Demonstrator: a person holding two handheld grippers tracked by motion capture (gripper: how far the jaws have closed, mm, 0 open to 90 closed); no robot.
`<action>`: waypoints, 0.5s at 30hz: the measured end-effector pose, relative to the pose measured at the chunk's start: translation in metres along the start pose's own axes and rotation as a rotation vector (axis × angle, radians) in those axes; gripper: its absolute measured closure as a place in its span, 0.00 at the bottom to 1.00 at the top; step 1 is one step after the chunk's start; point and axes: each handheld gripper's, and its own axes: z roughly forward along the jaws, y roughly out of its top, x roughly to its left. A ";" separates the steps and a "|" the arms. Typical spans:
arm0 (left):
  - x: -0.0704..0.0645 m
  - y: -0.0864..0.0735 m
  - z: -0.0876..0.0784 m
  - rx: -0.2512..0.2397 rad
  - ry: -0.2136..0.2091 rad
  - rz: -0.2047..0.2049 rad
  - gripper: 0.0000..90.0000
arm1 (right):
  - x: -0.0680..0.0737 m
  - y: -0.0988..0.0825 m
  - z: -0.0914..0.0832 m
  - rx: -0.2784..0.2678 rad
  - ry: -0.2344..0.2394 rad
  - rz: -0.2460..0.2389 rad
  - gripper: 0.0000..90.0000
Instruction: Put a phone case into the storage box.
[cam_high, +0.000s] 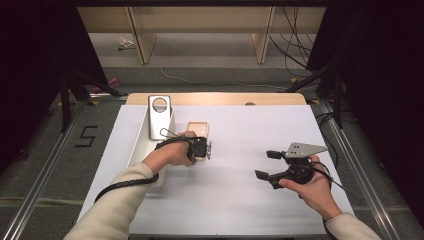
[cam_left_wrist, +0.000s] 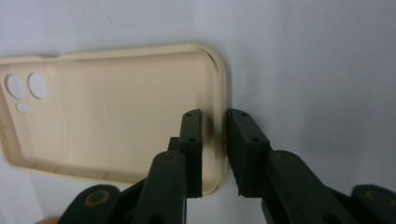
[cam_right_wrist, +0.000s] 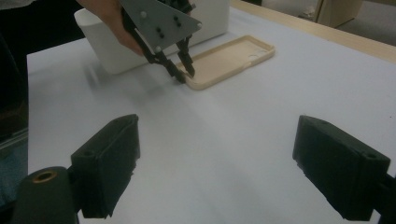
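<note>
A cream phone case (cam_high: 198, 127) lies hollow side up on the white table cover, camera holes at its far end. My left gripper (cam_high: 207, 150) reaches its near end from the left. In the left gripper view the case (cam_left_wrist: 116, 107) has its end rim between the jaws of my left gripper (cam_left_wrist: 215, 114): one jaw stands inside the shell and one outside, with a thin dark gap on the inner side. The right gripper view shows the same straddle of the left gripper (cam_right_wrist: 185, 73) at the case (cam_right_wrist: 233, 58) corner. My right gripper (cam_high: 265, 164) (cam_right_wrist: 217, 123) rests open at the right, holding nothing.
A white bin (cam_high: 145, 145) (cam_right_wrist: 112, 51) stands left of the case, with a silver plate with a round hole (cam_high: 160, 117) upright at its far end. The white table cover (cam_high: 240, 200) ends at a wooden edge (cam_high: 215, 98) at the back. Cables lie on the floor beyond.
</note>
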 end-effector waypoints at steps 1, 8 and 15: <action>0.000 0.000 0.000 0.000 -0.001 0.001 0.85 | 0.000 0.000 0.000 0.000 0.001 0.000 0.17; -0.001 0.000 0.001 -0.003 -0.002 -0.007 0.88 | 0.000 0.000 0.000 0.001 0.001 -0.001 0.17; -0.002 0.000 0.000 -0.004 0.001 -0.006 0.90 | 0.000 0.000 0.001 0.002 0.001 -0.002 0.17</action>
